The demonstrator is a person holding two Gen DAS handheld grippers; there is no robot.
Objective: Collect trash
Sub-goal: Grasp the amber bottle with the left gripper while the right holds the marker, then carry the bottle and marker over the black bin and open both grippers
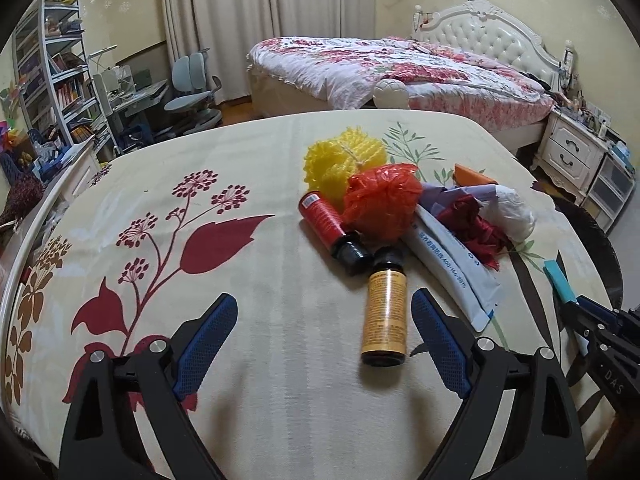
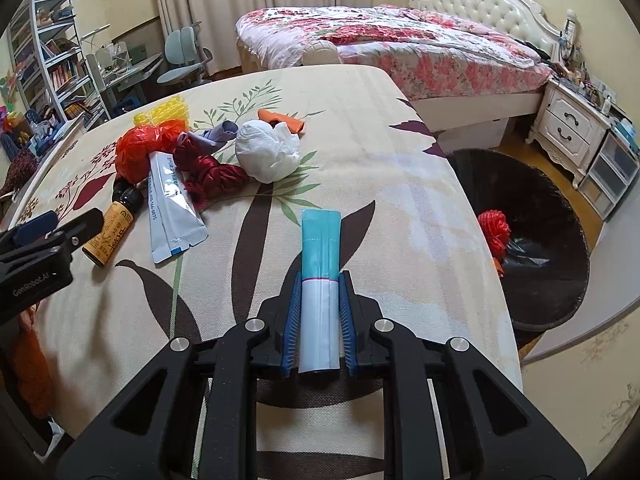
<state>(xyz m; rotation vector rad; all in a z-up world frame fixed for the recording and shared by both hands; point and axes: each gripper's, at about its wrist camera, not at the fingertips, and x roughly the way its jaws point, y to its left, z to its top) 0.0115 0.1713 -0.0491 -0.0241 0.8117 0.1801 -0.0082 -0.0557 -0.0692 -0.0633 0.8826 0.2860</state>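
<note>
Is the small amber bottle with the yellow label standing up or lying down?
Lying down: the small amber bottle with the yellow label rests lengthwise on the tablecloth, dark cap toward the trash pile.

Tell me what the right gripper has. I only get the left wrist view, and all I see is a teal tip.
Observer: The right gripper is shut on a teal-and-white sachet, which runs lengthwise between the pads.
Operator: Check the bin for me.
Observer: The bin stands on the floor off the right edge of the table. It has a black liner and there is a red mesh ball inside.
</note>
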